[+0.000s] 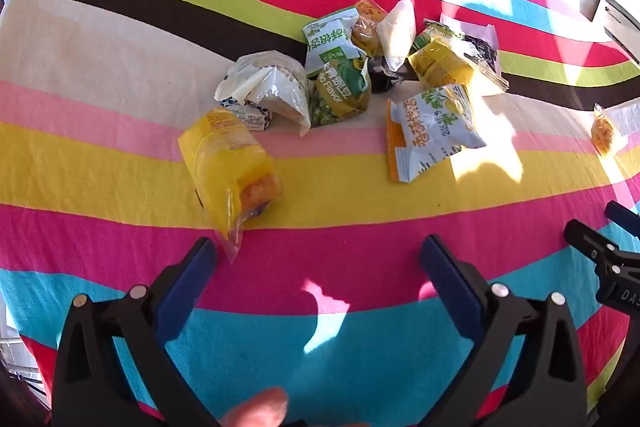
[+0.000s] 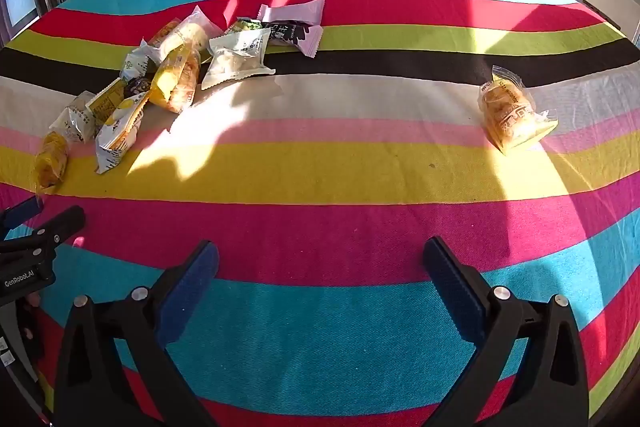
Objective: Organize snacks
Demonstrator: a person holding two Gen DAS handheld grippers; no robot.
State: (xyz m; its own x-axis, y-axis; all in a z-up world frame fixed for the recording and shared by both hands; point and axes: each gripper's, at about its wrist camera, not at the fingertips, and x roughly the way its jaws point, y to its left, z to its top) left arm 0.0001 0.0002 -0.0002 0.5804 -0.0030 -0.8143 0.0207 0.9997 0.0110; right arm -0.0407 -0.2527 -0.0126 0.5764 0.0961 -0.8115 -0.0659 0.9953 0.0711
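With both the left claw (image 1: 318, 253) and right claw (image 2: 320, 255) wide open and empty, the yellow pack (image 1: 230, 167) at eleven o'clock may slip, since its crinkly wrapper gives little purchase.

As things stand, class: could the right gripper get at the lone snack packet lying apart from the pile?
Probably yes. The right gripper is open and empty, and only bare striped cloth lies between it and the lone packet, which sits ahead to its right, with no other snack near it.

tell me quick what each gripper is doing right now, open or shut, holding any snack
Left gripper: open, holding nothing; the yellow snack pack lies just ahead of it.
Right gripper: open, holding nothing, over the bare striped cloth.
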